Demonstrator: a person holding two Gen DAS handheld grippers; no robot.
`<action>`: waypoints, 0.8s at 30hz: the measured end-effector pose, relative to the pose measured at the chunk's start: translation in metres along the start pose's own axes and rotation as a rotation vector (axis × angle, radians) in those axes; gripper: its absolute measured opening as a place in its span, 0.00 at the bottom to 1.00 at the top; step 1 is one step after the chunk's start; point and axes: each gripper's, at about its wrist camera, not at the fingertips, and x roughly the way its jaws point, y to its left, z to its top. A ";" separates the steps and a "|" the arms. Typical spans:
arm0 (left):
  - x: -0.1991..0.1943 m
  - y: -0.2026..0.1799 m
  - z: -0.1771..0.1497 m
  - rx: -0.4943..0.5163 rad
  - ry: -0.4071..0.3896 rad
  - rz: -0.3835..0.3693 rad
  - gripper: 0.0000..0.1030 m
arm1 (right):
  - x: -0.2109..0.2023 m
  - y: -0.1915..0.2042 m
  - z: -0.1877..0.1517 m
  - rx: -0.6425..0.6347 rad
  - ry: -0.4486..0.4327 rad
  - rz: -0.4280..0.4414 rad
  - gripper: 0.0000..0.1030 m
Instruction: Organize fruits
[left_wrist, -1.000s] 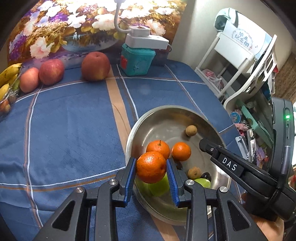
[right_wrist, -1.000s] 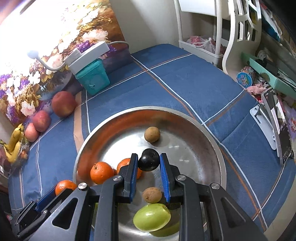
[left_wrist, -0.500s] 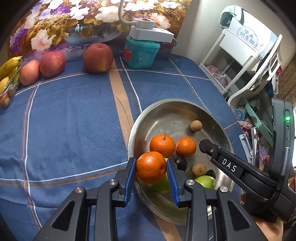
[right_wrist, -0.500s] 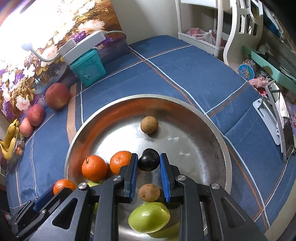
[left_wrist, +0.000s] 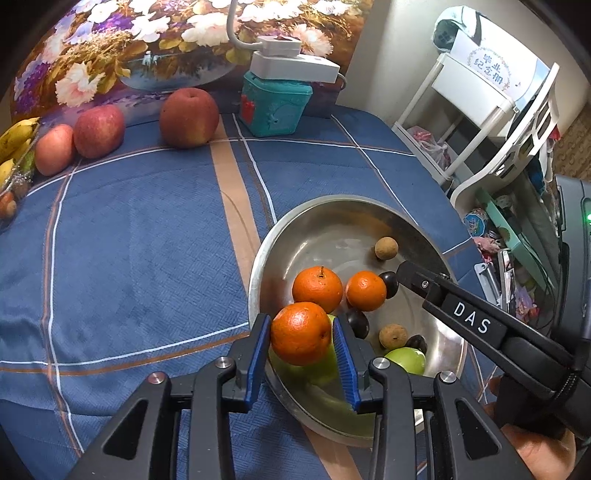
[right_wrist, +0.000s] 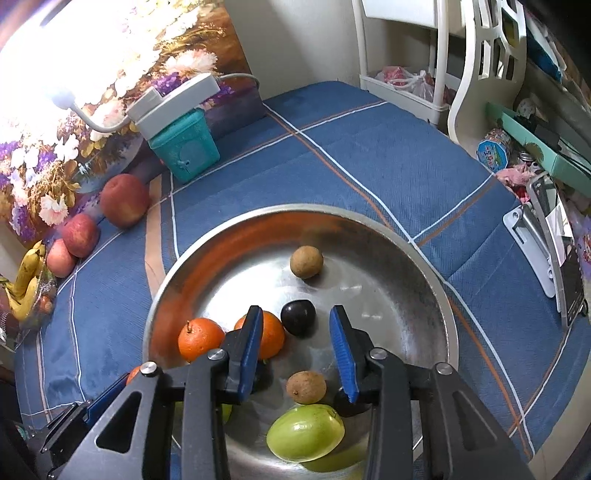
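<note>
Only clear lettering: "DAS" in white on the right gripper's black finger, seen from the left wrist view; the white rack (left_wrist: 480, 96) beyond the table carries a sign in characters I can't read. My left gripper (left_wrist: 301, 341) has an orange (left_wrist: 301, 333) between its blue pads over the near rim of the steel bowl (left_wrist: 325, 218); its jaws are opening, right pad looks just off the peel, left pad close against it, and I cannot tell whether the fruit is still pinched. My right gripper (right_wrist: 298, 345) is opening too, nothing gripped: the dark plum (right_wrist: 298, 317) it held a second ago now lies on the bowl floor between the spread pads, touching neither. Jaws clearly wider than half a second back. In the bowl: two oranges (right_wrist: 201, 339), two brown longans (right_wrist: 306, 261), a green fruit (right_wrist: 306, 432), further dark fruits partly hidden. Both hands held position. On the blue checked table cloth (left_wrist: 129, 240), three apples (left_wrist: 189, 117), bananas (left_wrist: 14, 138) and a teal box (left_wrist: 275, 105), unchanged against the floral picture.
</note>
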 end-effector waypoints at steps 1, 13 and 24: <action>-0.001 0.000 0.000 -0.002 -0.005 0.000 0.48 | -0.001 0.000 0.000 0.000 -0.002 0.000 0.37; -0.016 0.023 0.009 -0.082 -0.051 0.077 0.57 | 0.002 0.002 -0.001 -0.015 0.016 -0.007 0.48; -0.017 0.079 0.002 -0.261 -0.051 0.298 0.96 | 0.007 0.021 -0.009 -0.097 0.035 -0.017 0.66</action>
